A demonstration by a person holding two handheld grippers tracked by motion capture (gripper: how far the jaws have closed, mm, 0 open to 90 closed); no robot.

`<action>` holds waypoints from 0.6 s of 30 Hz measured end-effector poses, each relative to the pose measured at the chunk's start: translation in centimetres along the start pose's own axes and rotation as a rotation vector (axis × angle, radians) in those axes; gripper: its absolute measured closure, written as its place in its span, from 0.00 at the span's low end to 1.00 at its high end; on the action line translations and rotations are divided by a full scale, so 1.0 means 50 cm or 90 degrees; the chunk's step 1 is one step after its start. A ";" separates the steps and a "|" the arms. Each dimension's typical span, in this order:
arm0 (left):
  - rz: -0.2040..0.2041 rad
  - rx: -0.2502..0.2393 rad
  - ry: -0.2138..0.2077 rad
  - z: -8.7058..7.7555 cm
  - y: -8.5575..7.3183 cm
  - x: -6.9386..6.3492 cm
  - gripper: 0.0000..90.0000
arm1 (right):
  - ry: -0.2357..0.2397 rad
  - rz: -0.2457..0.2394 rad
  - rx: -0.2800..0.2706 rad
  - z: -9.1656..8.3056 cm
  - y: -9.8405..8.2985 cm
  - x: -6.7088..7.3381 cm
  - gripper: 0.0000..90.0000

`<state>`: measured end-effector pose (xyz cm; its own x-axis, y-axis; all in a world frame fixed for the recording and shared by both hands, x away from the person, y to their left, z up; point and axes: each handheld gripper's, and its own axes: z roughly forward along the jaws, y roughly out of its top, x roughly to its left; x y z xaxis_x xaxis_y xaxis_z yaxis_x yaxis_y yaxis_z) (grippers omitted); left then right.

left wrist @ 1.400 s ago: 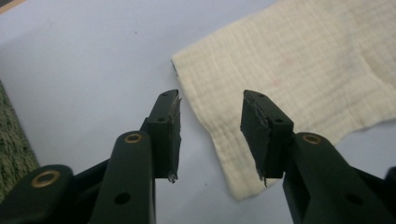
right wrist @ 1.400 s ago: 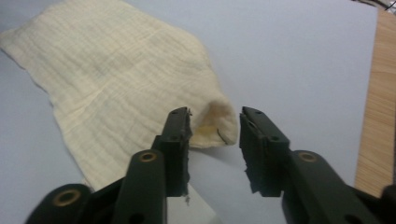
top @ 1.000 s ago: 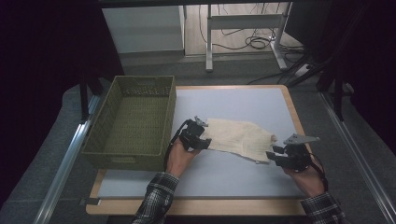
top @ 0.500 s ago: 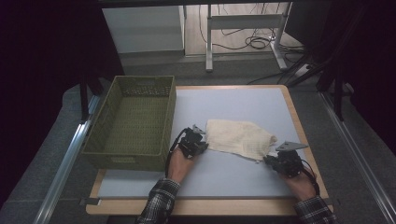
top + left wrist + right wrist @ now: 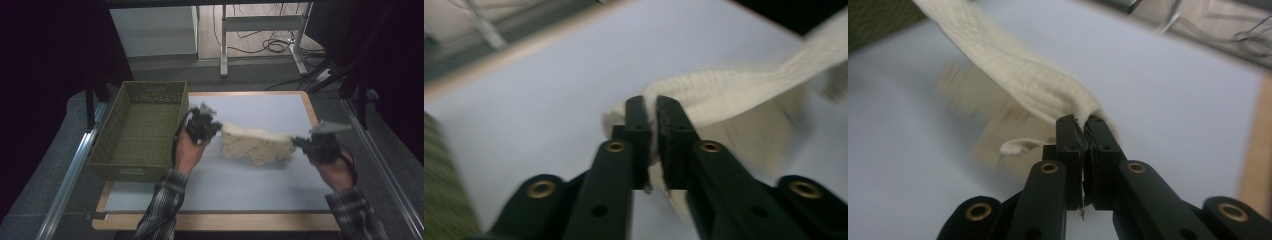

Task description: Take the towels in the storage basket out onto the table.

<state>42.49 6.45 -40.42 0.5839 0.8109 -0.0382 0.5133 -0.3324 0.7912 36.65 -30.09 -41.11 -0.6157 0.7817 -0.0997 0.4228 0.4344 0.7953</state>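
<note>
**A:** Cream cloth (image 5: 256, 145) hangs stretched between your two grippers in the high view, over the table (image 5: 260, 185), with the green basket (image 5: 137, 125) at nine o'clock. Keep both hands level so the top edge stays taut.

**B:** And the left gripper view?

**A:** Your left gripper (image 5: 650, 107) has just clamped a bunched corner; the cloth runs off towards two o'clock. Don't tug sideways.

**B:** Right gripper view?

**A:** Your right gripper (image 5: 1083, 122) has likewise just pinched its corner, with cloth trailing to eleven o'clock. A loose loop (image 5: 1018, 146) dangles, so I'd lift gently.
</note>
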 end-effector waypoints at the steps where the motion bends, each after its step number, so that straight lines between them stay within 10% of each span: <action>1: 0.000 0.000 0.000 0.000 0.000 0.000 0.79 | 0.000 0.000 0.000 0.000 0.000 0.000 0.95; 3: -0.025 0.011 0.049 0.013 0.054 0.022 0.64 | -0.098 0.027 0.002 0.024 0.076 -0.051 0.74; 4: -0.028 0.007 0.055 0.014 0.064 0.023 0.59 | -0.101 0.032 -0.001 0.026 0.085 -0.059 0.71; 18: 0.009 0.063 -0.037 0.088 -0.074 -0.038 0.53 | -0.002 0.050 0.056 0.088 -0.043 -0.023 0.67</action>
<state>42.26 4.03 -45.95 0.6254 0.7776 -0.0645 0.5622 -0.3917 0.7283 39.37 -29.94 -45.36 -0.5761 0.8163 -0.0416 0.5260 0.4092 0.7456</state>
